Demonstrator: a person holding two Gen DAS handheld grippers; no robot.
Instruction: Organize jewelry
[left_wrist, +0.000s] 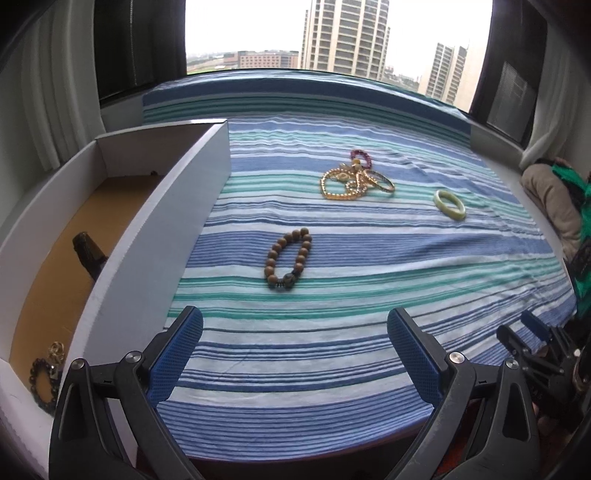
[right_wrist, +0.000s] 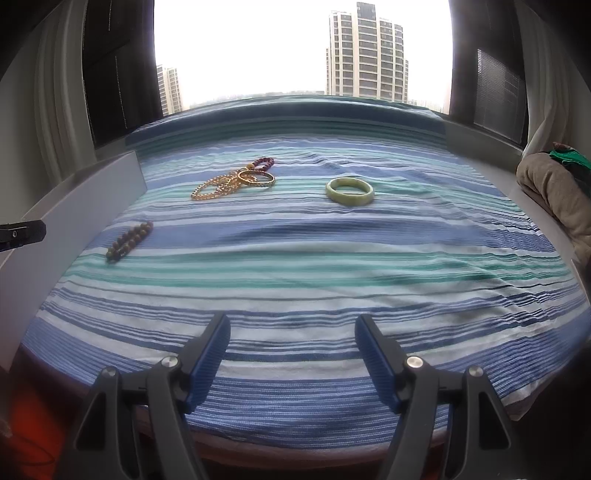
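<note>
Left wrist view alone shows the inside of the white box (left_wrist: 155, 206) at the left edge of the striped cloth (left_wrist: 332, 332): brown floor, a dark beaded bracelet (left_wrist: 42, 384) with a gold clasp in the near corner, and a dark object farther in that cannot be identified. The right wrist view shows only the box's outer wall (right_wrist: 92, 192).

Left tool (left_wrist: 295, 354): jaws wide apart, nothing between them, over the near part of the cloth. The wooden bead bracelet (left_wrist: 288, 258) lies on the cloth ahead of it, between the jaw lines, near the box wall and not touching it. Farther off, a tangle of gold chain and bangles (left_wrist: 351, 181) with a dark red bead bracelet (left_wrist: 364, 157) at its far side. The pale green bangle (left_wrist: 448, 205) lies apart to the right.

Right tool (right_wrist: 291, 358): jaws apart, empty, over the near cloth. The green bangle (right_wrist: 349, 191) lies well ahead, slightly right; the gold tangle (right_wrist: 232, 182) far left; the wooden bracelet (right_wrist: 129, 240) at the left. The right tool also appears at the left view's right edge (left_wrist: 532, 328).
</note>
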